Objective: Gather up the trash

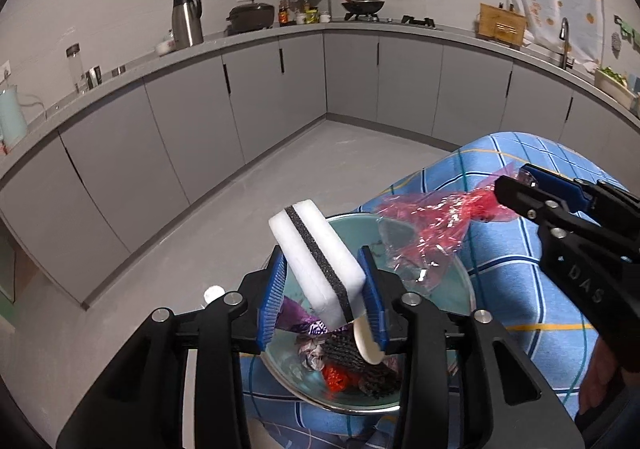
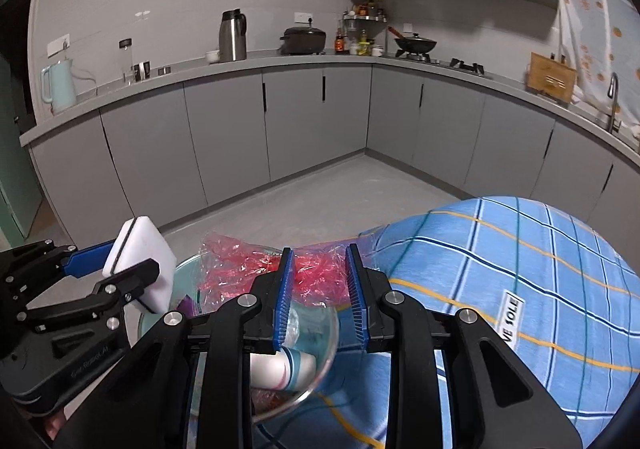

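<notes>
My left gripper (image 1: 324, 289) is shut on a white sponge with a black stripe (image 1: 316, 261) and holds it above a glass bowl (image 1: 460, 281). The bowl holds several scraps: a purple wrapper (image 1: 298, 319), a red wrapper (image 1: 338, 379) and a dark mesh piece (image 1: 344, 349). My right gripper (image 2: 320, 293) stands partly open with a pink plastic wrapper (image 2: 248, 269) between its jaws; I cannot tell whether they grip it. The wrapper (image 1: 432, 221) hangs over the bowl's far rim. The sponge (image 2: 140, 261) and the bowl (image 2: 326, 345) also show in the right wrist view.
The bowl sits on a table with a blue checked cloth (image 1: 520, 289) (image 2: 520, 289). Grey kitchen cabinets (image 1: 280, 97) and a countertop with a kettle, pots and a stove run round the room. The grey floor (image 1: 240, 209) lies beyond the table edge.
</notes>
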The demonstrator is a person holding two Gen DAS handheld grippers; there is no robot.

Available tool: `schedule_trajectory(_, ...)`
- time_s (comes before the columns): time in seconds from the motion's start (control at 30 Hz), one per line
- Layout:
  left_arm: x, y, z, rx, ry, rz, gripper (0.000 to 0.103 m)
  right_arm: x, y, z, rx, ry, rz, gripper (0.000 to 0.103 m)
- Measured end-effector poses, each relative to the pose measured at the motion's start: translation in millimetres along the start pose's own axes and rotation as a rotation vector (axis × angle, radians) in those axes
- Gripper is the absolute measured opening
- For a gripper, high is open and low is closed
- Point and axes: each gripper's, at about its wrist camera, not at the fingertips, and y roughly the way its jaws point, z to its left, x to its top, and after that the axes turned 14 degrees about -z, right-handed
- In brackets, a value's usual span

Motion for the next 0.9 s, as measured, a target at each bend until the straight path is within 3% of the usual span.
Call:
schedule_trajectory(0.07, -2, 2, 3, 0.015, -0.005, 0.008, 0.041, -3, 5, 5, 0.030, 0.007, 0.007, 0.043)
schedule_trajectory(0.13, -5, 4, 5, 0.018, -0.002, 0.021, 0.043, -5, 5, 6, 0.029, 0.005, 0.003, 0.043)
schedule_trajectory(0.2, -7, 4, 7, 0.039, -0.002, 0.019, 0.060, -6, 2, 2, 0.021, 0.018, -0.003, 0.050)
schedule_trajectory(0.37, -10, -5, 9, 0.065, -0.014, 0.008, 0.080, -6, -18, -11, 0.000, 0.053, -0.016, 0.060)
schedule_trajectory(0.43, -11, -14, 9, 0.058, -0.019, 0.000, 0.081, -7, -31, -16, -0.007, 0.064, -0.026, 0.061)
schedule_trajectory(0.5, -11, -25, 8, 0.063, -0.015, -0.011, 0.090, -8, -46, -19, -0.020, 0.069, -0.044, 0.067)
schedule_trajectory(0.9, 5, -85, 5, 0.064, -0.009, -0.120, 0.093, 2, -105, -16, -0.025, 0.089, -0.135, 0.072)
